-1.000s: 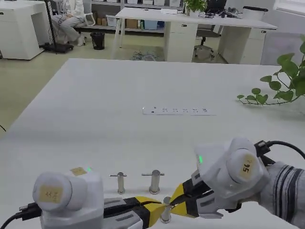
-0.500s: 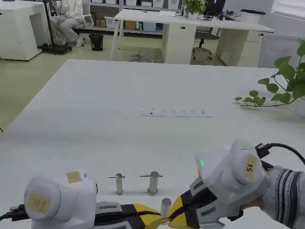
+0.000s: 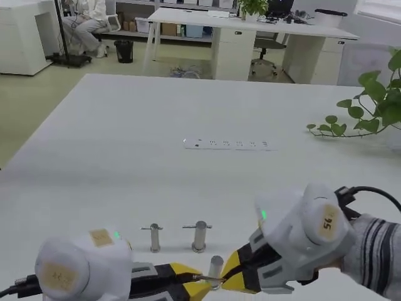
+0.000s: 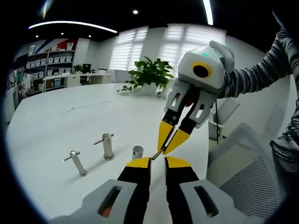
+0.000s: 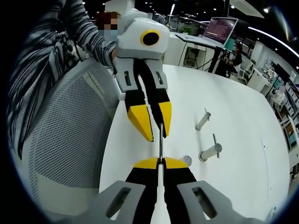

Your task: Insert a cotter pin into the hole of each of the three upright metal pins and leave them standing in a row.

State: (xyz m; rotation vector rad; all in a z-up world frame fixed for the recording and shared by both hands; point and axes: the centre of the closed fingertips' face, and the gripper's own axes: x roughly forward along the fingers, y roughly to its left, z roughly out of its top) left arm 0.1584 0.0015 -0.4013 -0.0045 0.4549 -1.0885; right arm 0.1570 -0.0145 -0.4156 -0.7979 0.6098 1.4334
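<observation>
Head view: close to the front edge of the white table [image 3: 125, 138], the left gripper [image 3: 195, 281] and the right gripper [image 3: 228, 278] meet nose to nose, with a thin cotter pin [image 3: 207, 276] bridging them. Just behind it stands the bare metal pin [image 3: 216, 264]. Further back, side by side, are the middle metal pin [image 3: 199, 236] and the left metal pin [image 3: 152, 237], each with a cotter pin through its top.

Left gripper view: its own jaws sit a narrow gap apart, clamping nothing. The right gripper's jaws are pinched on the cotter pin just above that gap.

Right gripper view: its own jaws are pressed together on the cotter pin. The pin runs straight ahead in between the left gripper's parted jaws; whether it touches them I can't tell.
</observation>
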